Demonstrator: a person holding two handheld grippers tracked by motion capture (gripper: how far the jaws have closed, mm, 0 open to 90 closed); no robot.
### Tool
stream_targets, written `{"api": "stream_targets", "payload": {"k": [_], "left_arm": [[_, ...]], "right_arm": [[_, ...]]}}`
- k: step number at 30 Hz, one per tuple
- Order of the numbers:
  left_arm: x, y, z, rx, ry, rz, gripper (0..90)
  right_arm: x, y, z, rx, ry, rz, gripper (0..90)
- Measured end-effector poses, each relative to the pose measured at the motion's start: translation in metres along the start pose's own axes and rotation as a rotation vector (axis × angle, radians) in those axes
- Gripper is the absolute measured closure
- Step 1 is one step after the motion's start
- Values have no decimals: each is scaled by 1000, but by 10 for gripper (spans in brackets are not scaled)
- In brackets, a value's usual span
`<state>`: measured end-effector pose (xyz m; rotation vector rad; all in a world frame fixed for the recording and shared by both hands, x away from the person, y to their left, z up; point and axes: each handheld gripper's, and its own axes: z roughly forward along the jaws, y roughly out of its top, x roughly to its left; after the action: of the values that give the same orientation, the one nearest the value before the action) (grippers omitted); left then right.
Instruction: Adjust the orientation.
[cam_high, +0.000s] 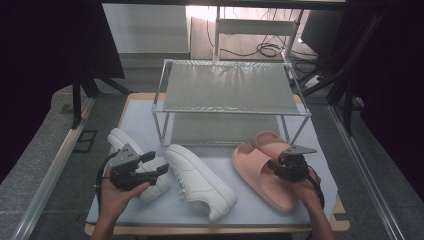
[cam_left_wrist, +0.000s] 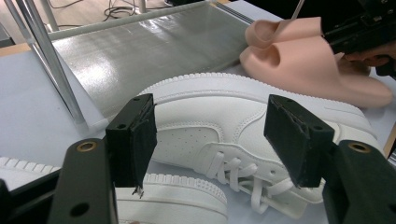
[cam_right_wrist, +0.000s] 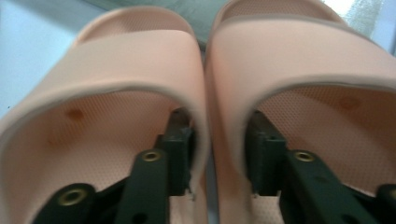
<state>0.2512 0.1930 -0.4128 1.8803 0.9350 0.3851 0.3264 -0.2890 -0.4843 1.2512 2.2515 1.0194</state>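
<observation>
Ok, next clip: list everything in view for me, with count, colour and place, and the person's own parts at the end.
White sneakers: two, white, on the left half of the mat, one beside the other.
Pink slides: two, salmon pink, side by side on the right half of the mat.
Shoe rack: one, silver metal frame with two grey shelves, at the back of the mat.
Mat: one, pale grey, covering the wooden table.
Cables: several, dark, on the floor behind the rack.
Left gripper: one, black, jaws open, over the sneakers.
Right gripper: one, black, one jaw inside each slide, inner walls of both between them.
Hands: two, at the bottom edge, each holding a gripper.
</observation>
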Motion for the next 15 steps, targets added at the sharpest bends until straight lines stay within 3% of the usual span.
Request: {"api": "stream_targets", "payload": {"k": [15], "left_arm": [[1, 0, -2, -4, 5, -3, 348]], "right_arm": [[-6, -1, -5, -24, 3, 29, 730]]}}
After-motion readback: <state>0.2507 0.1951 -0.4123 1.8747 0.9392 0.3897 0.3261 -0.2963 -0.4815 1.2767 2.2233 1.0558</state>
